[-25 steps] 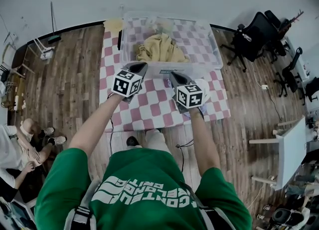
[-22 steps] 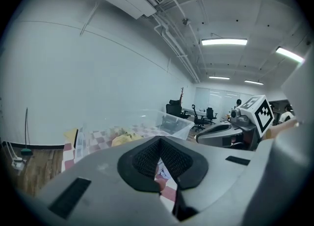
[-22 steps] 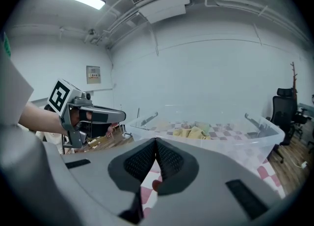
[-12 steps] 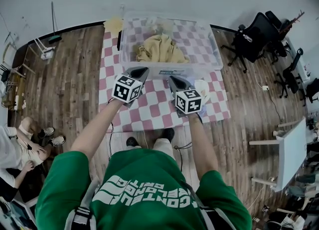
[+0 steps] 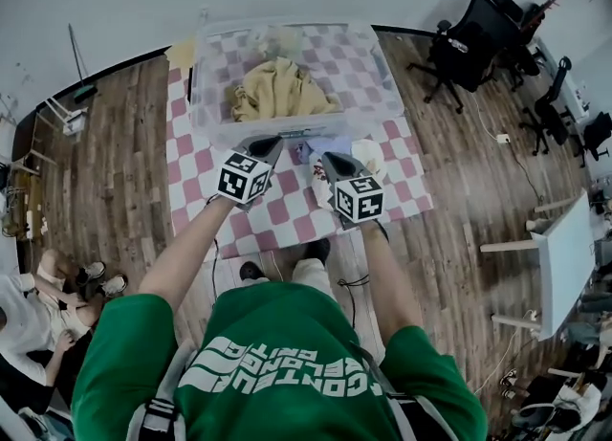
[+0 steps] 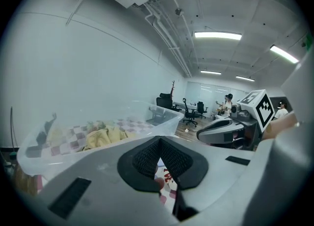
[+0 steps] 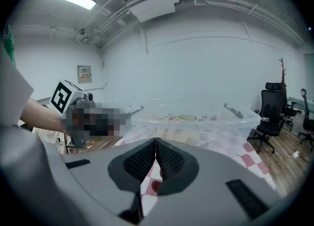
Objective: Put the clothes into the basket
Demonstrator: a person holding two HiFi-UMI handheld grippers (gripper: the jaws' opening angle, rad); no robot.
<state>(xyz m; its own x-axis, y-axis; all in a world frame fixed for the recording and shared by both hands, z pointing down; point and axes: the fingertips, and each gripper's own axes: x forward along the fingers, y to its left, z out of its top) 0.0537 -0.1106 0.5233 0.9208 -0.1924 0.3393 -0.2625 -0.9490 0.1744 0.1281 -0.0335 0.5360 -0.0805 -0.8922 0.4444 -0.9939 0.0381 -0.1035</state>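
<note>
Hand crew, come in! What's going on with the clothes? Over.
Left gripper, right gripper: jaws shut, both empty. Yellow garment in basket; pale clothes lie on checkered cloth before it. Nothing in the way.

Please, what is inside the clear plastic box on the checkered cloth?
Inside the clear box lies a crumpled yellow garment, with a smaller pale garment behind it near the back wall. The checkered cloth shows through the bare bottom. Anything under the yellow garment is covered.
</note>
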